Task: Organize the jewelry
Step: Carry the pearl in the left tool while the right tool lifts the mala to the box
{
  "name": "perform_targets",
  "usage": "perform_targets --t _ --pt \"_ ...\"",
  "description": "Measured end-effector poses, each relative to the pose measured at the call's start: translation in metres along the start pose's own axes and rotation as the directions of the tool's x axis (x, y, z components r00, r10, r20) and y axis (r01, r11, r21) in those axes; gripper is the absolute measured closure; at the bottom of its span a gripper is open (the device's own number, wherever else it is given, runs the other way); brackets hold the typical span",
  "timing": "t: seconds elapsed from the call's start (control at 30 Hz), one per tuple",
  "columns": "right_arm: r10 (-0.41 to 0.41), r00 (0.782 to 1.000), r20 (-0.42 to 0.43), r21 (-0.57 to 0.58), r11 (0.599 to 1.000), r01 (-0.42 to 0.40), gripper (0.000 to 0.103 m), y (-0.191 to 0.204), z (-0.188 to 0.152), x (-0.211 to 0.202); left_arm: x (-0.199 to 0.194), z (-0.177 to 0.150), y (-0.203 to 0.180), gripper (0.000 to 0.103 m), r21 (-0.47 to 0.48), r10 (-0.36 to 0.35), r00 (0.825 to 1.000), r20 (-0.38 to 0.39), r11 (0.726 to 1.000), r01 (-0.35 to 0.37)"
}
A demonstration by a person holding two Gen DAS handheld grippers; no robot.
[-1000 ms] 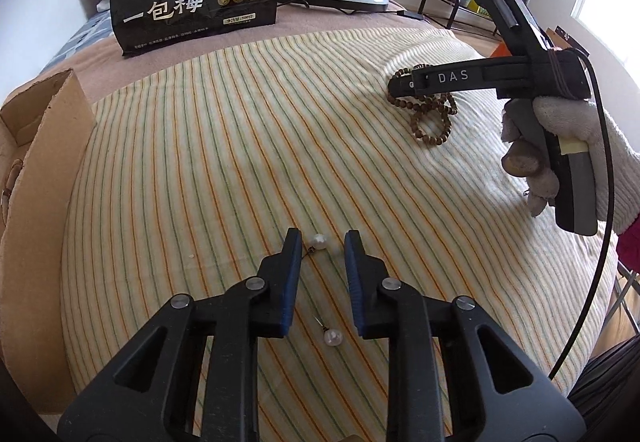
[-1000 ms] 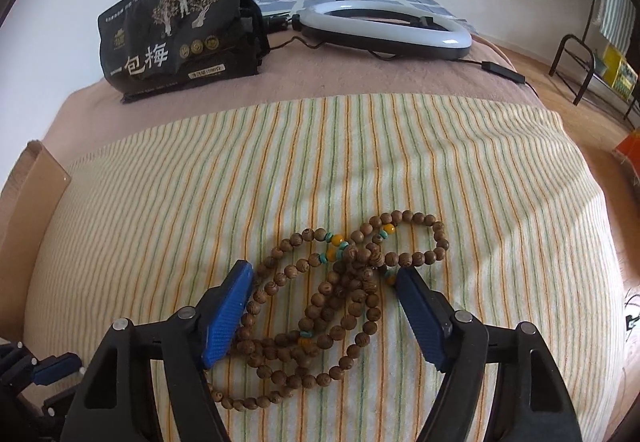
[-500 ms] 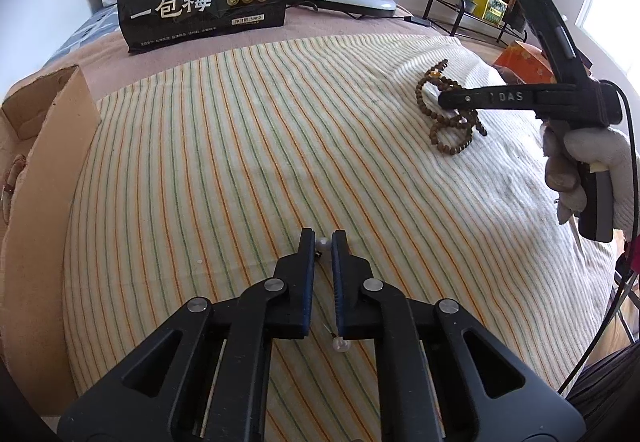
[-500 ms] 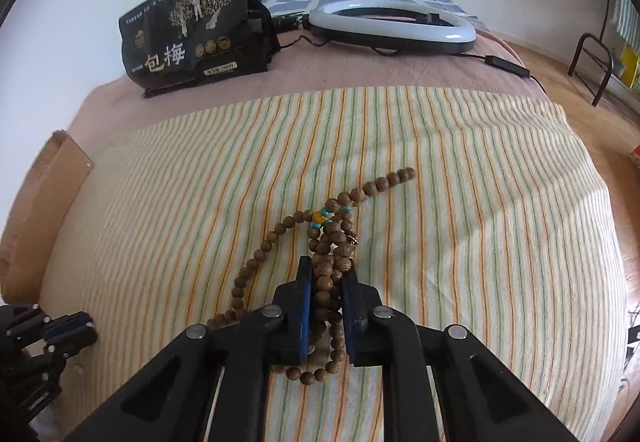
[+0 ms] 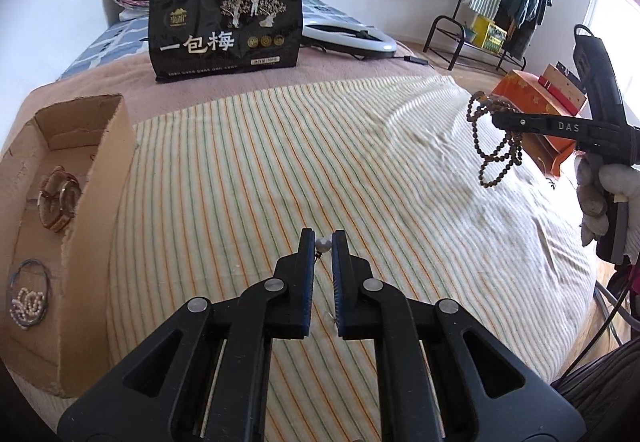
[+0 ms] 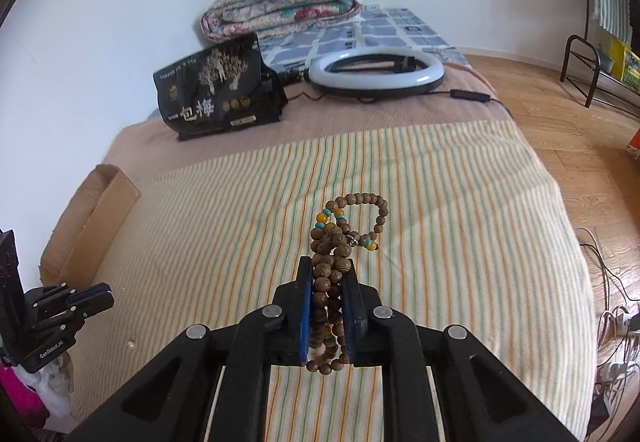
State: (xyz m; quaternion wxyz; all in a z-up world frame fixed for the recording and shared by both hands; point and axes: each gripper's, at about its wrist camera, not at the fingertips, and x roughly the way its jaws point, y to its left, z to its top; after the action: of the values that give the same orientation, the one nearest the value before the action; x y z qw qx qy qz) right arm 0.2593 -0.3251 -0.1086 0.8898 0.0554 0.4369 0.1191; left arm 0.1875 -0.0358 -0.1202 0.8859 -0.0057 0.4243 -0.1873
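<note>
My left gripper (image 5: 322, 239) is shut on a small pearl earring (image 5: 322, 244), held just above the striped cloth (image 5: 280, 162). A second pearl earring (image 6: 130, 344) lies on the cloth below it. My right gripper (image 6: 327, 268) is shut on a bunch of brown wooden prayer beads (image 6: 334, 238) with orange and teal accents. In the left wrist view the beads (image 5: 496, 158) hang in loops from the right gripper (image 5: 494, 118), clear of the cloth. An open cardboard box (image 5: 100, 182) stands at the left, holding a watch (image 5: 56, 202) and thin bracelets (image 5: 28, 298).
A black snack bag (image 5: 226, 30) stands at the back, with a ring light (image 5: 348, 36) and a folded quilt (image 6: 284, 0) behind it. An orange box (image 5: 532, 110) and a clothes rack (image 5: 504, 2) are on the right. Cables (image 6: 612, 306) lie on the floor.
The left gripper shut on one pearl earring and lifted it. The right gripper shut on the wooden beads and raised them off the cloth, so they now hang.
</note>
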Motion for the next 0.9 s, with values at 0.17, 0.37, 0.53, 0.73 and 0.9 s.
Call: perform_targets --t 0.17,0.37,0.53,0.73,0.9 --pt "0.002 0.999 0.036 -0.016 1.0 -0.001 0.092 0.008 0.003 -0.026 -0.019 0.0 0.008 0.096 -0.02 0.012 1.0 0.029 1.0 -0.011" --pt "0.026 0.997 0.071 -0.058 0.998 -0.022 0.092 0.029 0.007 -0.052 -0.049 0.001 0.021 0.096 -0.036 0.04 0.997 0.072 0.999 -0.037" --pt "0.058 0.994 0.091 -0.111 0.993 -0.048 0.092 0.056 0.008 -0.066 -0.075 0.001 0.037 0.096 -0.063 0.073 0.991 0.108 0.996 -0.067" --pt "0.104 0.989 0.102 -0.158 0.984 -0.087 0.092 0.088 0.011 -0.077 -0.101 -0.006 0.061 0.096 -0.093 0.121 0.984 0.132 0.99 -0.109" --pt "0.138 0.985 0.1 -0.195 0.974 -0.117 0.092 0.115 0.015 -0.079 -0.121 -0.017 0.087 0.096 -0.13 0.165 0.976 0.145 0.981 -0.146"
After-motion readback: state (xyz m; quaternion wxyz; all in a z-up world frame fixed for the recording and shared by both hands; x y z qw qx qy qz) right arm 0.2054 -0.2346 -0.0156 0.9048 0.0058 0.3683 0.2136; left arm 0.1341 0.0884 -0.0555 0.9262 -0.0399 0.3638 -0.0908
